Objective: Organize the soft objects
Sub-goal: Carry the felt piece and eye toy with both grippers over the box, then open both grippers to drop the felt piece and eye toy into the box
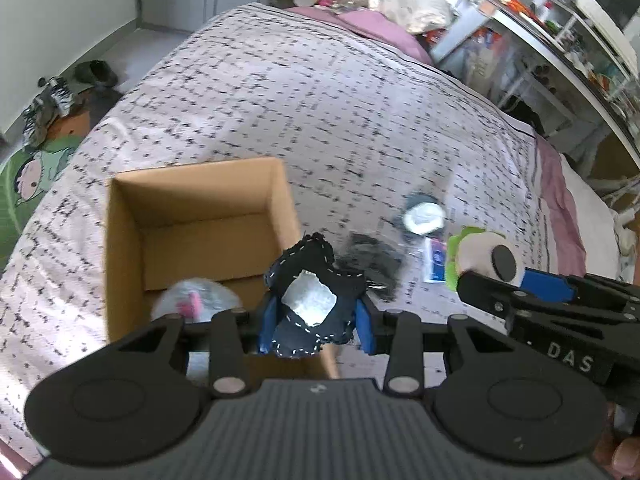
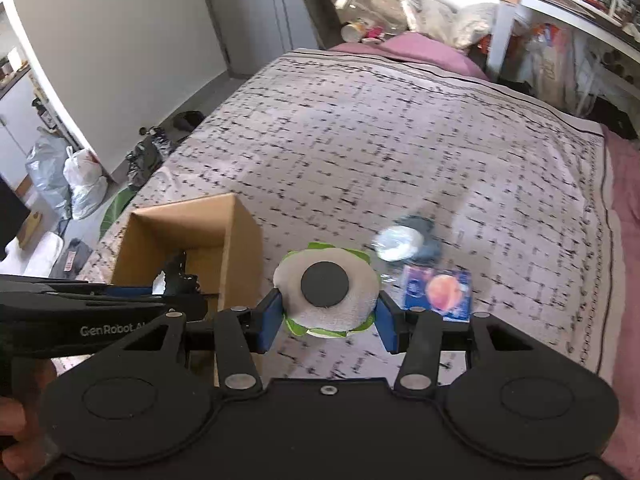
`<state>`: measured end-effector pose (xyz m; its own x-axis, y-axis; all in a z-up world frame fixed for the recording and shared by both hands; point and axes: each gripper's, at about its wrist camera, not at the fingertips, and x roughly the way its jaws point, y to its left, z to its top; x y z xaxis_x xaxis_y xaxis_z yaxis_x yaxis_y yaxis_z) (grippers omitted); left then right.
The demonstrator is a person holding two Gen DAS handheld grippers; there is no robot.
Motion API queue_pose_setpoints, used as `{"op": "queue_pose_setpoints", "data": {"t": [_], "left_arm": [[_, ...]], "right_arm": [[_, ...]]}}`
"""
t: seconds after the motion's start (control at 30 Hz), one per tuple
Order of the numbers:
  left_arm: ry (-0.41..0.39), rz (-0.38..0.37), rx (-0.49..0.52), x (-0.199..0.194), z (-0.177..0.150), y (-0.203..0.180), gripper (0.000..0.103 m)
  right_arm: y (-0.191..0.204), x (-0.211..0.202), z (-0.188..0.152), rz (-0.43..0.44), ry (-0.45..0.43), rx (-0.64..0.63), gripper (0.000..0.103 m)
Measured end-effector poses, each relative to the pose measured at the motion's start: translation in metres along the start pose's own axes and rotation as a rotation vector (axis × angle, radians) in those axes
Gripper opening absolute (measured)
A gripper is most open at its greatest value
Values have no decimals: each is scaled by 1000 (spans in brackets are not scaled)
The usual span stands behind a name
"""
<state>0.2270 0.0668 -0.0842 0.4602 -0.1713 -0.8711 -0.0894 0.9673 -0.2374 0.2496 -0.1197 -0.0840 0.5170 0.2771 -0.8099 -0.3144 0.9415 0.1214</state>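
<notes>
My left gripper [image 1: 316, 322] is shut on a dark stitched fabric toy [image 1: 314, 276] with a white patch, held over the right front corner of an open cardboard box [image 1: 192, 216] on the bed. A grey and pink soft item [image 1: 196, 302] lies inside the box. My right gripper [image 2: 328, 320] is shut on a round grey plush with green edges and a black disc [image 2: 326, 288], just right of the box [image 2: 188, 236]. That plush also shows in the left wrist view [image 1: 484, 258].
On the patterned bedspread [image 1: 320, 100] lie a white and grey round item [image 1: 423, 216], a dark grey cloth [image 1: 372, 258] and a blue packet [image 2: 438, 290]. Shelves [image 1: 560, 40] stand to the right, bags and shoes on the floor to the left [image 2: 80, 184].
</notes>
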Motion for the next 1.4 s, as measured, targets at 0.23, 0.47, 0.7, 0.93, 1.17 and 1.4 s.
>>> {"op": "queue_pose_setpoints", "data": {"t": [0.23, 0.47, 0.7, 0.93, 1.17, 1.4], "left_arm": [[-6, 21, -31, -2, 7, 34, 39], [4, 22, -47, 6, 17, 62, 39], [11, 41, -69, 18, 28, 85, 40], [19, 62, -109, 24, 36, 102, 45], [27, 79, -150, 17, 43, 112, 50], [10, 109, -190, -1, 48, 118, 54]], "right_arm": [[29, 9, 7, 26, 1, -6, 48], [50, 22, 12, 52, 12, 7, 48], [69, 39, 18, 92, 34, 19, 48], [89, 56, 27, 126, 44, -5, 48], [92, 71, 32, 165, 61, 24, 52], [93, 65, 39, 228, 22, 9, 75]]}}
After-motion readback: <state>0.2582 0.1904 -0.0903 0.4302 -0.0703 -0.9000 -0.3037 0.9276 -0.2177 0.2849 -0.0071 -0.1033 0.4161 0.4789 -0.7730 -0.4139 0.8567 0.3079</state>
